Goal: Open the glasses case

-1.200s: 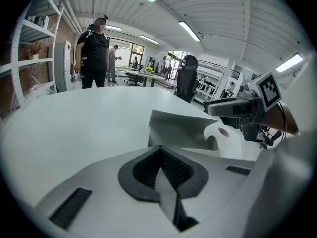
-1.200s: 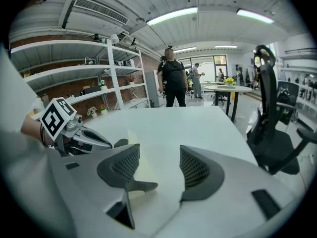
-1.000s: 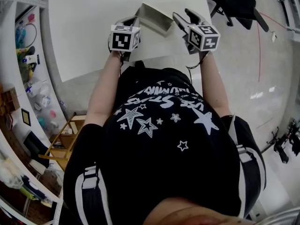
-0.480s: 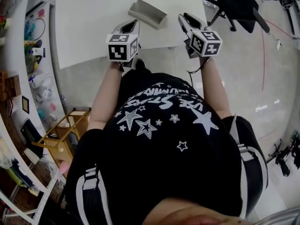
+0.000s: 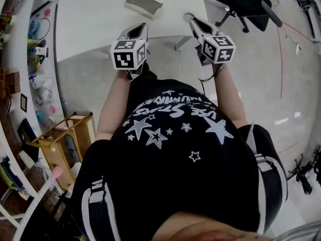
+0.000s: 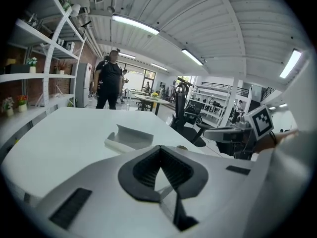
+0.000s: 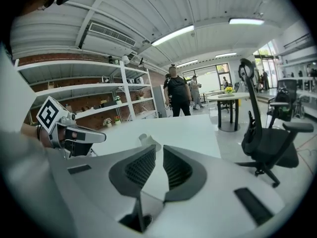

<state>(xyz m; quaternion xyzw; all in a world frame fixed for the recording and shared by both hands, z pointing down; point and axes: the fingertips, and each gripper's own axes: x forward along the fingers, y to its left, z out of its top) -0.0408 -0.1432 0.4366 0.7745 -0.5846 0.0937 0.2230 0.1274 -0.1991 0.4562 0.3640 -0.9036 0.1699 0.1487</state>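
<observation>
Left tongs (image 6: 159,148): tips meet, nothing between them. Right tongs (image 7: 159,150): jaws have just been closing and now leave only a narrow slit, with nothing in it. I see both held up at the near edge of the white table (image 5: 95,19). Glasses case (image 5: 144,5) lies on the table, well ahead of both and touched by neither. It looks open, lid raised, though it shows small in the head view.

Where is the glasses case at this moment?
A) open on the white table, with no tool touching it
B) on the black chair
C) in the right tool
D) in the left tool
A: the glasses case lies open on the white table, apart from the left tool and the right tool.
</observation>
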